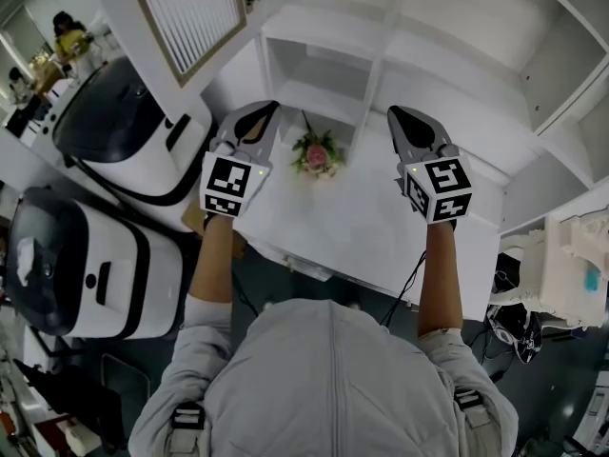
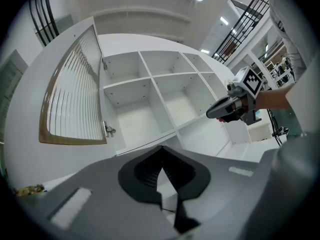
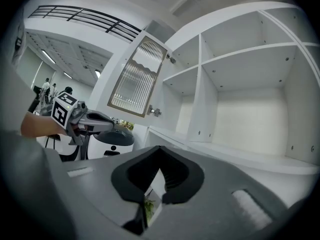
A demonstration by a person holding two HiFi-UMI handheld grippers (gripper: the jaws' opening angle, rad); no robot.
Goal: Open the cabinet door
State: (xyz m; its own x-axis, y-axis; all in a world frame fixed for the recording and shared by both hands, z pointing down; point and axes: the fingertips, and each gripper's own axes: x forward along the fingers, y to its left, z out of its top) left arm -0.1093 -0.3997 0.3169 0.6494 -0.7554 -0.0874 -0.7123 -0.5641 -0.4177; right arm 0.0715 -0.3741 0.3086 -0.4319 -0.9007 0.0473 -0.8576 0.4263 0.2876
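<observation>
My left gripper (image 1: 269,108) and right gripper (image 1: 393,114) hover level before the cabinet (image 1: 379,69), jaws pressed together, holding nothing. The cabinet door (image 1: 190,12) stands swung wide at the cabinet's left.

Your cabinet door (image 2: 75,91): white frame, ribbed glass pane, tan inner trim. Swung wide open, upright, hinged at the left side of the white cabinet (image 2: 165,89), far left.

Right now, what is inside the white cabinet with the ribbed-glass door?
Bare white shelves and dividers in the white cabinet, nothing stored in the visible compartments. The left gripper covers part of the bottom row.
</observation>
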